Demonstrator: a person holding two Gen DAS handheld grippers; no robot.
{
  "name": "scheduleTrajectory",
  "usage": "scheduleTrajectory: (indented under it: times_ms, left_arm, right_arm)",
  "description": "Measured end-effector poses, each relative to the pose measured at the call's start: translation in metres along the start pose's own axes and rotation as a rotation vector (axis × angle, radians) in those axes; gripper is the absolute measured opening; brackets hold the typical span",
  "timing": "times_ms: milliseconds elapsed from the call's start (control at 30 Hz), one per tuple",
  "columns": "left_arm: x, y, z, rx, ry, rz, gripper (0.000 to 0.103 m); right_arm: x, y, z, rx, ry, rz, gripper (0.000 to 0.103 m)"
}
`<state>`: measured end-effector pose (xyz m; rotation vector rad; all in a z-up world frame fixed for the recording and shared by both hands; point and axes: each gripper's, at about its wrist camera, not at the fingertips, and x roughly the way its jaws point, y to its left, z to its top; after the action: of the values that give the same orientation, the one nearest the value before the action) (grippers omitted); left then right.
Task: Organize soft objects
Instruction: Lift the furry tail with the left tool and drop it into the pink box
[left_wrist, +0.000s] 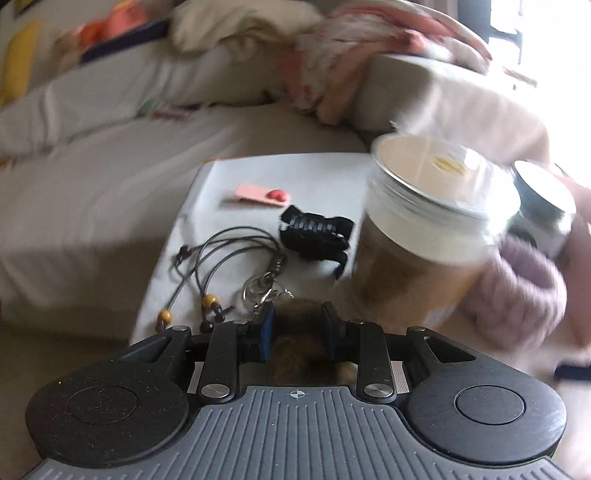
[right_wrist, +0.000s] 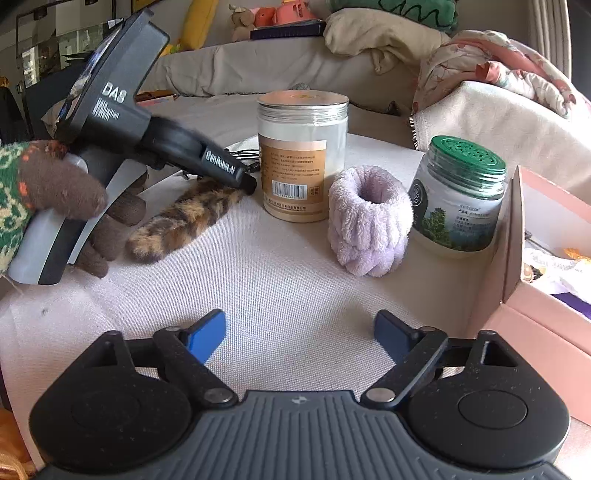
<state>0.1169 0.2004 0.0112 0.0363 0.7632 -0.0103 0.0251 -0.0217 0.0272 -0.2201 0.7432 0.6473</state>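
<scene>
1. My left gripper (left_wrist: 298, 332) is clamped on the furry tail (right_wrist: 184, 218), a brown and tan striped piece lying on the white cloth (right_wrist: 280, 280); its tip sits squeezed between my blue pads.
2. My left hand (right_wrist: 74, 206), in a brown knitted glove, holds that gripper's handle.
3. My right gripper (right_wrist: 299, 334) is spread wide with nothing between its fingers, over bare cloth.
4. The lilac fluffy band (right_wrist: 367, 221) stands on the cloth between the tall jar (right_wrist: 303, 155) and the green-lidded jar (right_wrist: 461, 195), just beside both.
5. A pink box (right_wrist: 535, 295) sits open at the right edge, beside the green-lidded jar.
6. Ahead of the tail lie a cord with beads (left_wrist: 207, 266), a key ring (left_wrist: 258, 288), a black clip (left_wrist: 314, 232) and a small pink tag (left_wrist: 258, 194).
</scene>
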Motion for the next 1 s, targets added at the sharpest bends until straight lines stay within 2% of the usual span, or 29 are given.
scheduleTrajectory:
  times_ms: [33,133,167,300,400,467,567,667,767,867,1000]
  left_arm:
    - [0.000,0.001,-0.001,0.000,-0.006,-0.004,0.030]
    - [0.000,0.009,-0.007,-0.110,-0.037,-0.023,0.030]
    - [-0.001,0.009,-0.009,-0.119,-0.049,-0.026,0.030]
    - [-0.003,0.002,-0.018,-0.028,-0.099,-0.017,0.030]
    - [-0.006,0.009,-0.020,-0.045,-0.102,-0.065,0.023]
    - [-0.007,0.023,-0.024,-0.109,-0.111,-0.121,0.021]
    - [-0.010,0.044,-0.033,-0.218,-0.127,-0.196,0.019]
    - [-0.013,0.054,-0.036,-0.253,-0.126,-0.207,0.018]
    - [-0.015,0.054,-0.035,-0.209,-0.125,-0.166,0.018]
    - [-0.013,0.062,-0.037,-0.234,-0.131,-0.194,0.019]
    - [-0.014,0.061,-0.041,-0.247,-0.149,-0.188,0.019]
  right_arm:
    - [0.002,0.000,0.001,-0.013,0.014,0.021,0.103]
    - [0.005,0.001,0.004,-0.018,0.036,0.030,0.103]
    - [0.006,0.002,0.005,-0.028,0.041,0.026,0.103]
    - [0.008,0.002,0.009,-0.046,0.067,0.036,0.102]
    - [0.008,0.000,0.027,-0.067,0.122,0.035,0.084]
    - [-0.002,-0.001,0.050,-0.101,0.113,0.009,0.083]
    - [-0.028,-0.002,0.105,-0.137,0.049,0.025,0.083]
    - [-0.030,-0.005,0.179,-0.120,0.065,0.066,0.083]
    - [0.011,-0.002,0.252,-0.091,0.191,0.117,0.083]
    - [0.085,0.005,0.300,-0.081,0.367,0.110,0.082]
    - [0.181,0.014,0.318,-0.058,0.566,0.049,0.060]
